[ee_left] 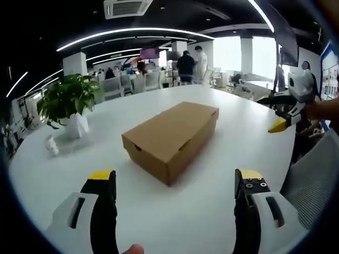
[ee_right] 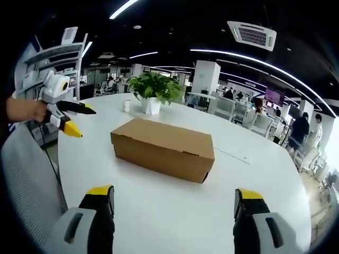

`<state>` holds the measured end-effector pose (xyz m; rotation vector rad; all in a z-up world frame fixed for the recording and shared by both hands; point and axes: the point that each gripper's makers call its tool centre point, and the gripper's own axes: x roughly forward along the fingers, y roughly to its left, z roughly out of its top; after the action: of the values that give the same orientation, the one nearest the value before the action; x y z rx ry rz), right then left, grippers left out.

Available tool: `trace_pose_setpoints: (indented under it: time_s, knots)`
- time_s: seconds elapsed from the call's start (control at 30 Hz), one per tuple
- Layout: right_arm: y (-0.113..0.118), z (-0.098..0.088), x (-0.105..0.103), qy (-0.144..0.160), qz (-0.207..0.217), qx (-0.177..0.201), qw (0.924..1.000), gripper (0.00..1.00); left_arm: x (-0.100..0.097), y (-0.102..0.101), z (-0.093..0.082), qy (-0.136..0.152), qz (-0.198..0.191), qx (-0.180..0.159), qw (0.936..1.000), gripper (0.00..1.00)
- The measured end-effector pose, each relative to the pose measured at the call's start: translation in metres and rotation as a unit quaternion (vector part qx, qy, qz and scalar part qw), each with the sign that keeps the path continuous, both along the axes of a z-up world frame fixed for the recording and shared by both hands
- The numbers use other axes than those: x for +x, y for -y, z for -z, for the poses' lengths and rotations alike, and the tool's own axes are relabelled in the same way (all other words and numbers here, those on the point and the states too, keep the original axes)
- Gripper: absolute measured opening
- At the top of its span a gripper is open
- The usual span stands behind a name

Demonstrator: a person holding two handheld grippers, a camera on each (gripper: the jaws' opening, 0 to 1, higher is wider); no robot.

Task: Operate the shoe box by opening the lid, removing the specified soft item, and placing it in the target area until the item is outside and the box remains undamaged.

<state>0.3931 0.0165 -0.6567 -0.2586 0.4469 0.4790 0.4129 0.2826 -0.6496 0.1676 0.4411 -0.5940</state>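
Nothing of the task appears to have been started. The round white table is seen carrying the cardboard shoe box near its middle, with the lid shut flat along its whole length, so the soft item, judged to be inside, cannot be seen. No marked target area can be made out on the tabletop. Opening the lid, lifting the item out and setting it down all remain to be done.

Neither tool is touching the box. The left gripper is held short of the box's near corner with its jaws spread wide and nothing between them. The right gripper is likewise held back from the box's long side, jaws well apart and empty.

In the left gripper view a short end of the box is presented, and a small white object is seen beside the potted plant. In the right gripper view the long front wall of the box is shown instead, together with a white cup just beside the plant and a grey mesh chair back at the table's edge.
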Motion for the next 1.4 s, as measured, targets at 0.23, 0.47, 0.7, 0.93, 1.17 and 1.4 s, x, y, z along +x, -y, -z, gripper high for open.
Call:
trace_pose_setpoints:
  time_s: [0.23, 0.47, 0.7, 0.93, 1.17, 1.4]
  knots:
    - [-0.001, 0.002, 0.004, -0.001, 0.000, 0.001, 1.0000, 0.94, 0.002, 0.001, 0.004, -0.003, -0.001, 0.000, 1.0000, 0.91]
    - [-0.003, 0.004, 0.009, 0.001, -0.005, 0.003, 1.0000, 0.94, 0.004, 0.003, 0.006, -0.004, -0.003, 0.000, 1.0000, 0.91]
    - [-0.004, 0.007, 0.014, -0.002, -0.010, -0.003, 0.9999, 0.94, 0.005, 0.005, 0.006, -0.003, -0.003, 0.000, 1.0000, 0.90]
    - [-0.005, 0.011, 0.018, -0.005, -0.019, -0.013, 0.9997, 0.93, 0.008, 0.007, 0.007, -0.003, 0.000, 0.003, 1.0000, 0.89]
    - [-0.004, 0.015, 0.022, -0.009, -0.021, -0.015, 0.9996, 0.93, 0.011, 0.009, 0.008, -0.003, 0.003, 0.006, 1.0000, 0.89]
    - [-0.003, 0.019, 0.026, -0.013, -0.023, -0.017, 0.9995, 0.93, 0.015, 0.011, 0.013, -0.007, 0.005, 0.009, 0.9999, 0.89]
